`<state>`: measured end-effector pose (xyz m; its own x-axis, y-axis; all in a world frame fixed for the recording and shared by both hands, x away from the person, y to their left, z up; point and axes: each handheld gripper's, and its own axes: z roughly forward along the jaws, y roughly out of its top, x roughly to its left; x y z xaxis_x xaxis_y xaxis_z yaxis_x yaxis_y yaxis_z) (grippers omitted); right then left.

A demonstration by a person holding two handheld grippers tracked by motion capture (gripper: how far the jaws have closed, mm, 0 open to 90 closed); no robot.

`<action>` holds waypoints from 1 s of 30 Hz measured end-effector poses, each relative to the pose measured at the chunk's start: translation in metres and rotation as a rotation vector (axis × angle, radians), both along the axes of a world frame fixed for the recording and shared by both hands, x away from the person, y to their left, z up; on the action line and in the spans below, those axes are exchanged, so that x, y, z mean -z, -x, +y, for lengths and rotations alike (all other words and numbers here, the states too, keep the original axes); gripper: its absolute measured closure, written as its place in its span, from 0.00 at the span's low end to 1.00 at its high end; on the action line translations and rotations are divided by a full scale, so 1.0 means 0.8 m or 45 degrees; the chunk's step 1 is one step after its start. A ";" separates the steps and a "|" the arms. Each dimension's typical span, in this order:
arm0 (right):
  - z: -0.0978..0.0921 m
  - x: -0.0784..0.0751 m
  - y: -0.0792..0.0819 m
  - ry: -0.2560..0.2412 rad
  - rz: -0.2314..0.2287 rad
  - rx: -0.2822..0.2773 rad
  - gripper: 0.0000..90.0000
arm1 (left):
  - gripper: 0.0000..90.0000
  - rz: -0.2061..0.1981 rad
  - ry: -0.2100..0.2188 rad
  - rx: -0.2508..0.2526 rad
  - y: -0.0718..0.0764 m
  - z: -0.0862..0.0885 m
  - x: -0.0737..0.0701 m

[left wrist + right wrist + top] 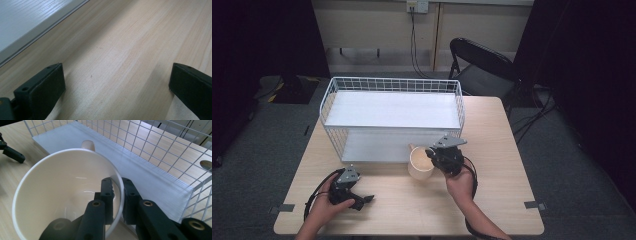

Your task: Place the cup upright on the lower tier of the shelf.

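A cream mug [420, 165] stands upright in front of the white wire rack [392, 85], its handle [88, 145] turned toward the rack. My right gripper [431, 154] is shut on the mug's right rim. In the right gripper view, one jaw of that gripper [118, 192] sits inside the mug [57, 187] and one outside. My left gripper [363, 200] rests low over the table's front left. Its jaws [117, 82] stand wide apart with only bare wood between them.
The rack has an upper white shelf board [392, 110] and a lower one [120, 157] level with the table [502, 150]. A black folding chair [482, 65] stands behind the table. Tape marks [534, 204] sit near the front corners.
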<state>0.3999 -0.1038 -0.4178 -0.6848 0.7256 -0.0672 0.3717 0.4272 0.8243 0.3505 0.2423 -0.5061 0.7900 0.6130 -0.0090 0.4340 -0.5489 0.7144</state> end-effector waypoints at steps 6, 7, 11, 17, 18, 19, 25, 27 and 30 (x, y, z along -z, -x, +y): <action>0.009 0.001 -0.003 0.017 -0.016 0.021 0.91 | 0.00 0.000 0.000 0.000 0.000 0.000 0.000; 0.011 0.002 -0.004 0.021 -0.026 0.030 0.91 | 0.00 0.000 0.000 0.000 0.000 0.000 0.000; 0.015 0.003 -0.007 0.032 -0.030 0.044 0.91 | 0.00 0.000 0.000 0.000 0.000 0.000 0.000; 0.020 0.008 -0.012 0.041 -0.041 0.083 0.91 | 0.00 0.000 0.001 0.001 0.000 0.000 0.000; 0.021 0.008 -0.013 0.049 -0.045 0.085 0.91 | 0.00 0.000 0.001 0.001 0.000 0.000 0.000; 0.022 0.008 -0.014 0.050 -0.048 0.090 0.91 | 0.00 0.000 0.001 0.001 0.000 0.000 0.000; 0.027 0.010 -0.019 0.063 -0.047 0.101 0.91 | 0.00 0.002 0.002 0.003 0.000 0.000 0.000; 0.029 0.011 -0.020 0.069 -0.048 0.104 0.91 | 0.00 0.000 0.001 0.003 0.000 0.000 0.000; 0.030 0.014 -0.022 0.062 -0.039 0.106 0.91 | 0.00 0.000 0.001 0.003 0.000 0.000 0.000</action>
<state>0.4177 -0.0798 -0.4288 -0.6191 0.7755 -0.1239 0.3825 0.4356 0.8148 0.3507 0.2423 -0.5061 0.7914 0.6112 -0.0095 0.4330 -0.5496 0.7145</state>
